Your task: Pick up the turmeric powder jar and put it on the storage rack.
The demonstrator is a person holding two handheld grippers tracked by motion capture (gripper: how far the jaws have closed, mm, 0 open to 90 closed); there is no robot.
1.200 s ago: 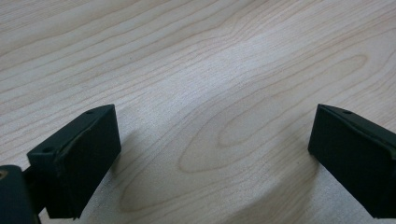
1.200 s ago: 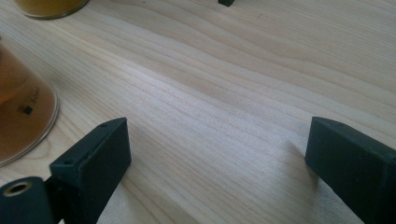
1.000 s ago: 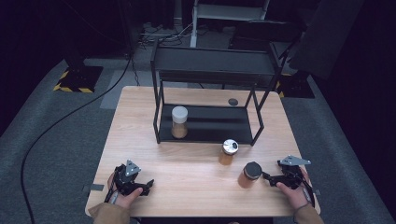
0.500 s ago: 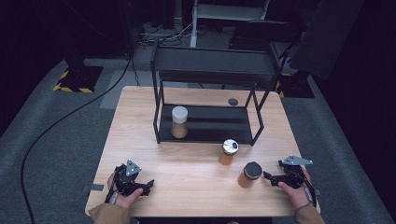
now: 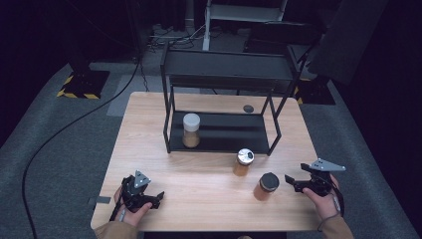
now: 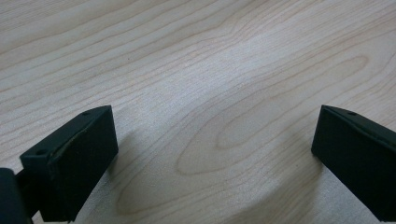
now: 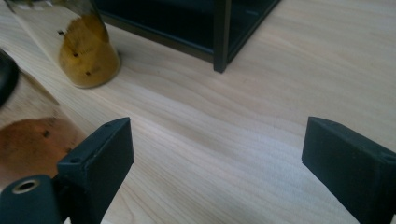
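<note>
My left gripper (image 5: 158,196) rests at the table's near left corner, open, with bare wood between its jaws (image 6: 215,154). My right gripper (image 5: 291,181) is at the near right, open, pointing left at a black-lidded jar (image 5: 266,186) of brown powder just ahead of its tips. Its jaws have just been closing a little, with nothing between them (image 7: 217,158). In the right gripper view that jar (image 7: 28,140) is at the left edge. A silver-lidded jar (image 5: 243,162) (image 7: 88,51) stands in front of the rack. A white-lidded jar (image 5: 191,130) stands on the rack's lower shelf.
A black two-tier metal rack (image 5: 224,69) stands on the far half of the wooden table (image 5: 149,149), its front right leg (image 7: 222,37) close to the silver-lidded jar. A small dark disc (image 5: 248,108) lies behind the rack. Cables run over the dark floor at left.
My right gripper has risen slightly and its jaws stand a little narrower. The left gripper and the jars have not moved.
</note>
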